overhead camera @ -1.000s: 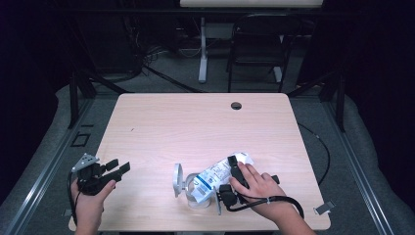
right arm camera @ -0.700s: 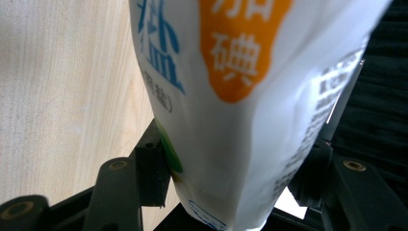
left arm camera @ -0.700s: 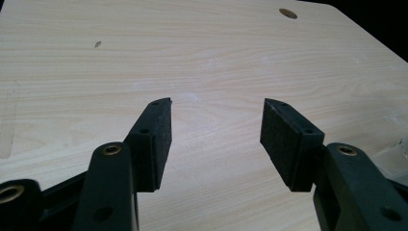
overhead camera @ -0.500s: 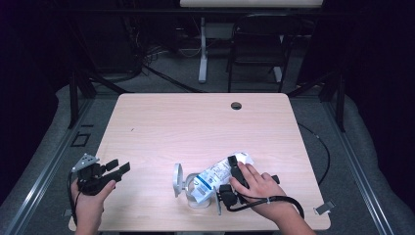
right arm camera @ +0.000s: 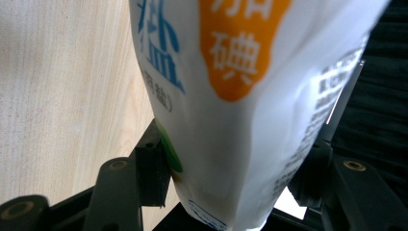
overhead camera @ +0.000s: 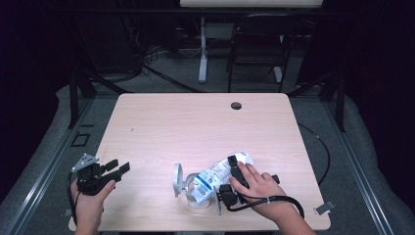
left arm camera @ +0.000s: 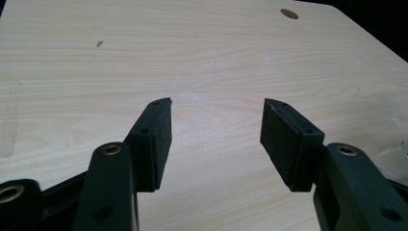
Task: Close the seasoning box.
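Observation:
A white printed bag (overhead camera: 211, 177) with blue and orange lettering lies slanted on the wooden table (overhead camera: 195, 127) near its front edge. My right gripper (overhead camera: 228, 179) is shut on its near end, with a hand over the gripper. In the right gripper view the bag (right arm camera: 240, 96) sits between both black pads (right arm camera: 156, 168), which press its sides. A white plastic piece with a round disc (overhead camera: 178, 179) stands against the bag's left end. My left gripper (overhead camera: 119, 165) is held at the table's front left corner. It stands open (left arm camera: 216, 137) over bare wood, with nothing between its fingers.
A dark cable hole (overhead camera: 236, 105) sits near the table's far edge, also seen from the left gripper (left arm camera: 289, 13). Chairs and desk legs stand on the dark floor beyond. A cable (overhead camera: 274, 201) trails from the right gripper.

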Demonstrator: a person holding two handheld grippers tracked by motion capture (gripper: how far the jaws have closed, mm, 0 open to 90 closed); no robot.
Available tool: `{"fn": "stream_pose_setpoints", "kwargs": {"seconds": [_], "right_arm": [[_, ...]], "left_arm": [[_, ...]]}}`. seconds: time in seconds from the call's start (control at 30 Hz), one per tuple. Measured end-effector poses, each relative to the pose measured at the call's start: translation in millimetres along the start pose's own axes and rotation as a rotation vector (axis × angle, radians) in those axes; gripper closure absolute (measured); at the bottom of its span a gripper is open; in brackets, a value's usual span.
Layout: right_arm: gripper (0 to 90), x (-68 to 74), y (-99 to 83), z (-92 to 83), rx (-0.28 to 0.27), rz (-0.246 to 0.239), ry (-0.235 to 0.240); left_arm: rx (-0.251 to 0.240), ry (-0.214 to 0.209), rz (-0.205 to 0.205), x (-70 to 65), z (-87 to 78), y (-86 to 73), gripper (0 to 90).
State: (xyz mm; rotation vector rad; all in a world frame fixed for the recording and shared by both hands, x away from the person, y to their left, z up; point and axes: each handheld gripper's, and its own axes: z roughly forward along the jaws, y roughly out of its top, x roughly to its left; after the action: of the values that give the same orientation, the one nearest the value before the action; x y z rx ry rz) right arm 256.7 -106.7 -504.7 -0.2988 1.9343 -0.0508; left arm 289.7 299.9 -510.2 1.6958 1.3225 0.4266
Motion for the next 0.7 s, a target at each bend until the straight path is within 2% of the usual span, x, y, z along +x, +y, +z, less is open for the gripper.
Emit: {"fn": "stream_pose_setpoints", "kwargs": {"seconds": [0.7], "right_arm": [[43.8, -0.5, -0.2, -0.3, -0.001, -0.008, -0.001]], "left_arm": [[0.000, 0.002, -0.005, 0.7, 0.1, -0.4, 45.4]]}}
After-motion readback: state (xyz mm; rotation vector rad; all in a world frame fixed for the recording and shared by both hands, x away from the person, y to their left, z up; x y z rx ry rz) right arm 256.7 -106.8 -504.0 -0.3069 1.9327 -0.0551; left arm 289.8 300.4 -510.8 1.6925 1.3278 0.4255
